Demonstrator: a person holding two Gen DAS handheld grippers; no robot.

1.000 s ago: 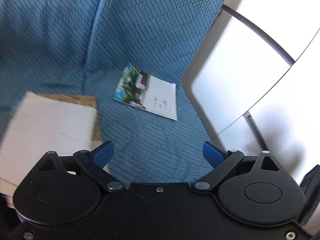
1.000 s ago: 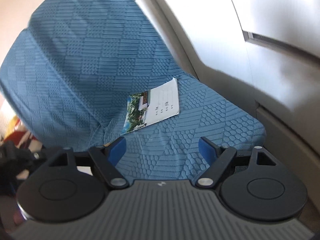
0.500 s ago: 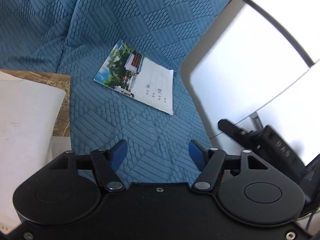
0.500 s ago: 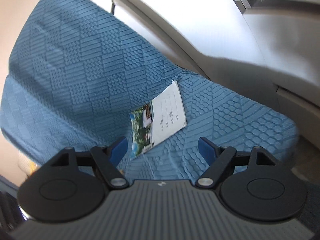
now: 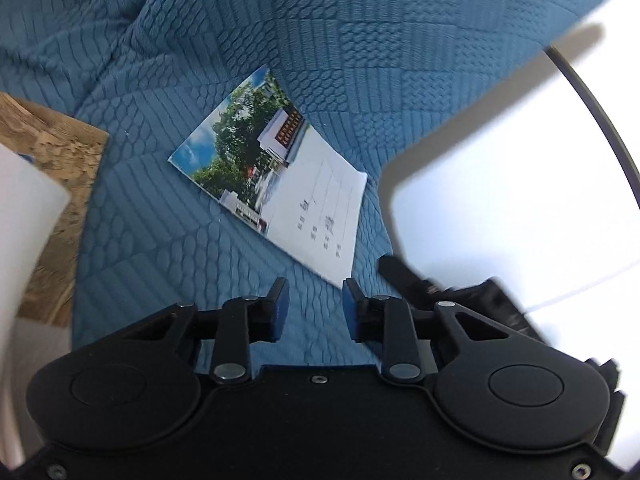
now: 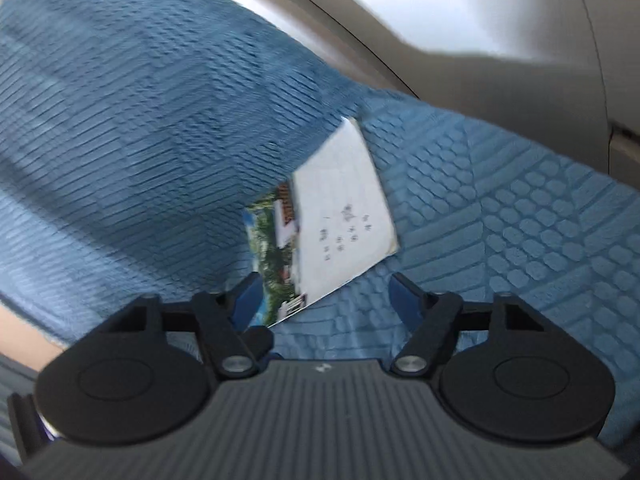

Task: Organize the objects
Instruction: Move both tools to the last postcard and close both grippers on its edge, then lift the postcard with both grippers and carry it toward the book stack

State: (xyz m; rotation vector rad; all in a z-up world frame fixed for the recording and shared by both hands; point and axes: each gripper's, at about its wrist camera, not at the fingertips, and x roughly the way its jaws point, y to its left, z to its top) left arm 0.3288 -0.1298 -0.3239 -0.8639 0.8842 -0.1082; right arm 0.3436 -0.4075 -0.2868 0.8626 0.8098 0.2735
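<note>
A booklet [image 5: 276,184] is lying flat on the seat of a sofa covered in blue quilted fabric [image 5: 340,40], close to where the seat is meeting the backrest. Its cover is showing a photograph of trees, sky and a white building on one half, and a white panel with ruled lines and small printed characters on the other.

The left gripper [image 5: 314,300] is hovering just short of the booklet's near white corner. Its jaws are closing and are standing only a narrow gap apart; nothing is lying between the blue pads [image 5: 280,312], only bare fabric, so it is grasping nothing. In the left wrist view, part of the other black tool is showing at the right, beside a white cabinet panel [image 5: 520,208]. At the left edge, a white cushion [image 5: 24,216] is sitting over a brown patterned surface [image 5: 60,152].

The right gripper [image 6: 322,300] is approaching the same booklet [image 6: 340,208] from the photograph end. Its jaws are closing but are standing wide apart. The booklet's near corner is appearing just inside the left pad [image 6: 248,300], yet the pads are not pressing on it; contact cannot be confirmed, as the right wrist view is blurred. A pale grey panel [image 6: 500,20] is running behind the sofa in that view.
</note>
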